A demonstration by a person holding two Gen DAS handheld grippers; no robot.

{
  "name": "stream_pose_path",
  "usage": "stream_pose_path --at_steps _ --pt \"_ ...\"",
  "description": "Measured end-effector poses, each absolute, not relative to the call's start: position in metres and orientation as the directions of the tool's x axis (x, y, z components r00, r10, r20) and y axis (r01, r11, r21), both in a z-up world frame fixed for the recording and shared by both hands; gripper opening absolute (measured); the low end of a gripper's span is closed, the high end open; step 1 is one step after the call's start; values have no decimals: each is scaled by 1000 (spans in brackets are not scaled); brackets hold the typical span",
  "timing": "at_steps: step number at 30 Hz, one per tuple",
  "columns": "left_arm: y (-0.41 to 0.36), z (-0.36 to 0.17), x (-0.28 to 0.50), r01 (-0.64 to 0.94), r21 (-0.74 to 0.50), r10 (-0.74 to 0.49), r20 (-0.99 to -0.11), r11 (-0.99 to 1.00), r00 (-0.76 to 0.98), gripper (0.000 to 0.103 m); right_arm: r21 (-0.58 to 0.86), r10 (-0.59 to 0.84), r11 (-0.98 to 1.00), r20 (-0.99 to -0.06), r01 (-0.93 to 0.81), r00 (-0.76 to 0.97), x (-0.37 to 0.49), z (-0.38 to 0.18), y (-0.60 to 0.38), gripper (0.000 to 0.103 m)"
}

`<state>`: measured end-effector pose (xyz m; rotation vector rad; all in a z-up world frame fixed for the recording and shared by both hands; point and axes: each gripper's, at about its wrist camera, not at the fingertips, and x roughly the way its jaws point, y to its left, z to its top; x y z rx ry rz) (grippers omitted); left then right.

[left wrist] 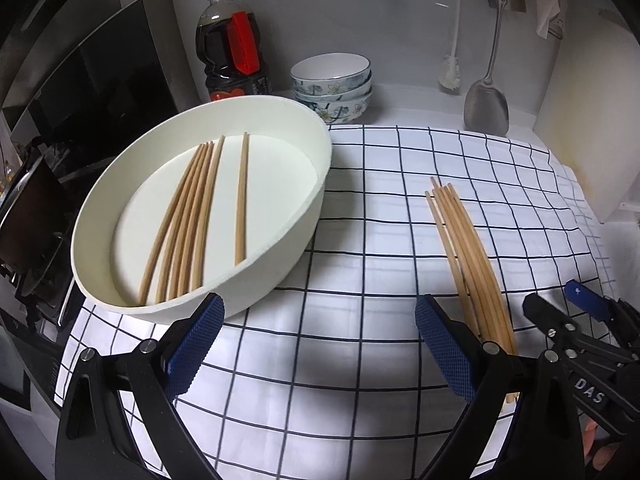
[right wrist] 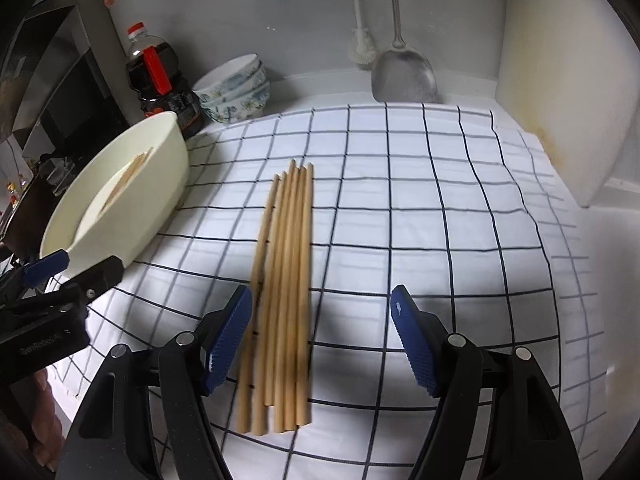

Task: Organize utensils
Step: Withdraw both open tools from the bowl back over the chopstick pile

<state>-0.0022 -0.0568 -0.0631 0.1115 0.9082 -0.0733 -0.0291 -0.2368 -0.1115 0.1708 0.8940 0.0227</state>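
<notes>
Right gripper (right wrist: 320, 340) jaws wide, empty, over loose chopsticks (right wrist: 286, 292) on checked cloth (right wrist: 440, 220). Left gripper (left wrist: 318, 344) also wide, empty, near white tub (left wrist: 304, 216). Sticks look light, stiff, rolly; pinch bundle mid-length.

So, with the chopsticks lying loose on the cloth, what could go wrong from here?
1. The loose chopsticks lie packed side by side between the open right gripper's pads; a close may catch several or roll some away.
2. The checked cloth is wrinkled and soft; the pads might pinch it.
3. The left gripper hangs near the white tub and could knock its rim.
</notes>
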Motion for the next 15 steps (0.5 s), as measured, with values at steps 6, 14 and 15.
stream_pose_path --at_steps 6,14,15 --pt "-72 -67 -2 143 66 -38 -782 987 622 95 136 72 989 -789 60 611 -24 -126 -242 68" --pt "-86 -84 2 158 47 -57 -804 986 593 95 114 58 992 -792 53 607 -21 -138 -245 68" --pt "-87 -85 2 159 45 -58 -805 986 590 95 113 60 992 -795 50 603 -21 -139 -245 68"
